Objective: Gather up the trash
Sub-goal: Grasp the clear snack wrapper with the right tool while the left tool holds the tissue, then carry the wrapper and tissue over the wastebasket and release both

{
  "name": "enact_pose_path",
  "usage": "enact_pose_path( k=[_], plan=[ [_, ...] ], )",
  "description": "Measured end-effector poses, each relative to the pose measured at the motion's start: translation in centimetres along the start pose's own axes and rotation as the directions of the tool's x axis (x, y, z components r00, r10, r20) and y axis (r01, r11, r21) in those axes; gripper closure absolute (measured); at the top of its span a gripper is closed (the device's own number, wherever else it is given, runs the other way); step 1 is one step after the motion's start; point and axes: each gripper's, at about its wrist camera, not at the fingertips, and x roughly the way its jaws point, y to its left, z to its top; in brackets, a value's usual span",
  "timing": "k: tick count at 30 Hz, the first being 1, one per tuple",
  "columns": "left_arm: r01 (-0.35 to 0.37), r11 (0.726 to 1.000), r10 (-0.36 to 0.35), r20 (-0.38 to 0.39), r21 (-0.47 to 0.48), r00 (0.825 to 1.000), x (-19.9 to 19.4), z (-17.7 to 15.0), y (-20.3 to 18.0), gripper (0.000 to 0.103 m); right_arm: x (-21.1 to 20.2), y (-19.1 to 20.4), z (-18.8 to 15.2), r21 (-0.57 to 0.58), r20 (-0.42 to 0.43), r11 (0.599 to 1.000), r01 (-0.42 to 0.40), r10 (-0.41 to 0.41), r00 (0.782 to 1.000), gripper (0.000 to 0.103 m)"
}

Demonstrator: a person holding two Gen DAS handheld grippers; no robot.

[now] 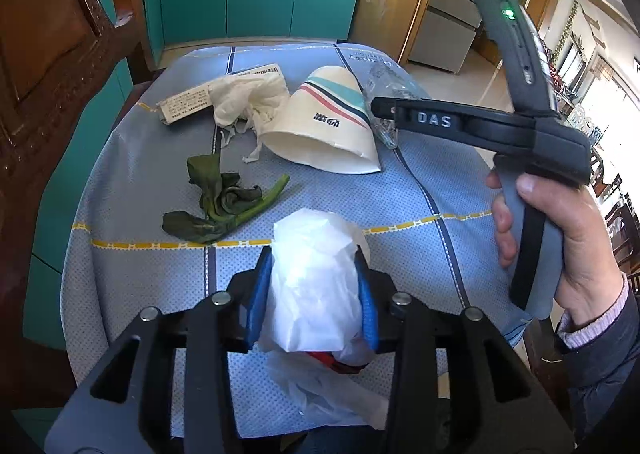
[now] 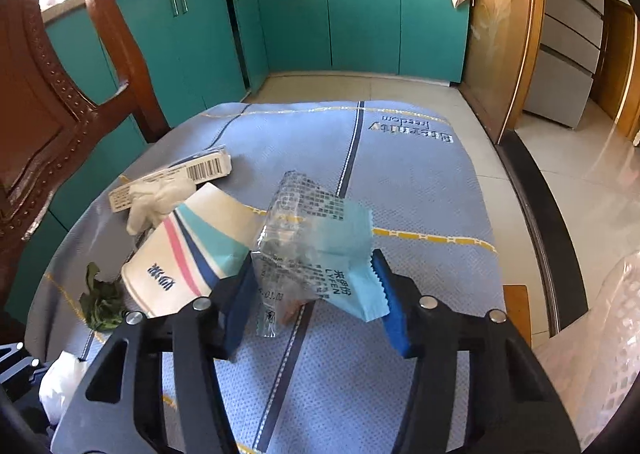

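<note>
Here, the left gripper [image 1: 314, 286] is seen from its own camera with its two blue pads pressed against the sides of a crumpled white plastic bag [image 1: 312, 278], which is pinched between them at a middling width; more of the bag's film spills onto the cloth below, with something red showing under it. The right gripper [image 2: 316, 294] is shown in its own view with a clear and light-blue snack wrapper [image 2: 316, 246] between its blue pads; the left pad is touching the wrapper's clear side and the serrated blue edge lies against the right pad, so the wrapper appears to be held. In the left view, the right gripper's grey body is seen at the right edge, held by a hand [image 1: 560, 238] in a dark sleeve with a pink cuff.

Just beyond the bag, a wilted green leaf with a stalk [image 1: 220, 206] is lying on the blue tablecloth [image 1: 400, 206]. Farther back, a flattened paper cup with teal, pink and navy stripes [image 1: 328, 122] is lying on its side, close beside the wrapper. A crumpled white tissue [image 1: 248, 102] rests to the cup's left, partly over a small printed box with a barcode [image 2: 200, 170]. Teal kitchen cabinets [image 2: 360, 14] are visible behind the table, and a carved wooden chair [image 2: 48, 114] stands at the left.
</note>
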Motion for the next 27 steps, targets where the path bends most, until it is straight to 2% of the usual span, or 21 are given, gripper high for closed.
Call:
enact_pose_path(
  k=[8, 13, 16, 18, 22, 24, 27],
  plan=[
    [0.013, 1.000, -0.014, 0.038, 0.025, 0.999, -0.8, 0.2, -0.5, 0.078, -4.4, -0.3, -0.7, 0.005, 0.066, 1.000, -0.002, 0.001, 0.998, 0.048],
    [-0.003, 1.000, 0.000, 0.134, 0.024, 0.991, -2.4, 0.3, -0.7, 0.081, -7.9, 0.0, -2.0, -0.026, 0.100, 0.999, -0.023, 0.025, 0.995, 0.048],
    [-0.049, 0.998, 0.040, 0.213, 0.035, 0.976, -3.6, 0.4, -1.2, 0.081, -9.8, 0.2, -3.0, -0.040, 0.114, 0.998, -0.047, 0.051, 0.992, 0.048],
    [-0.089, 0.995, 0.074, 0.270, 0.044, 0.960, -4.3, 0.5, -1.6, 0.081, -11.4, 0.0, -3.7, -0.043, 0.129, 0.997, -0.059, 0.064, 0.990, 0.048],
    [-0.114, 0.992, 0.087, 0.330, 0.061, 0.940, -5.5, 0.8, -2.4, 0.081, -14.7, -1.1, -4.3, -0.031, 0.173, 0.997, -0.064, 0.068, 0.983, 0.048],
    [-0.110, 0.992, 0.080, 0.345, 0.068, 0.935, -6.3, 1.1, -2.9, 0.081, -16.3, -2.0, -4.6, -0.026, 0.197, 0.998, -0.052, 0.056, 0.979, 0.048],
    [-0.025, 0.998, 0.002, 0.374, 0.059, 0.928, -7.8, 2.0, -3.8, 0.081, -19.1, -4.2, -5.2, 0.003, 0.234, 1.000, -0.015, 0.014, 0.972, 0.048]
  ],
)
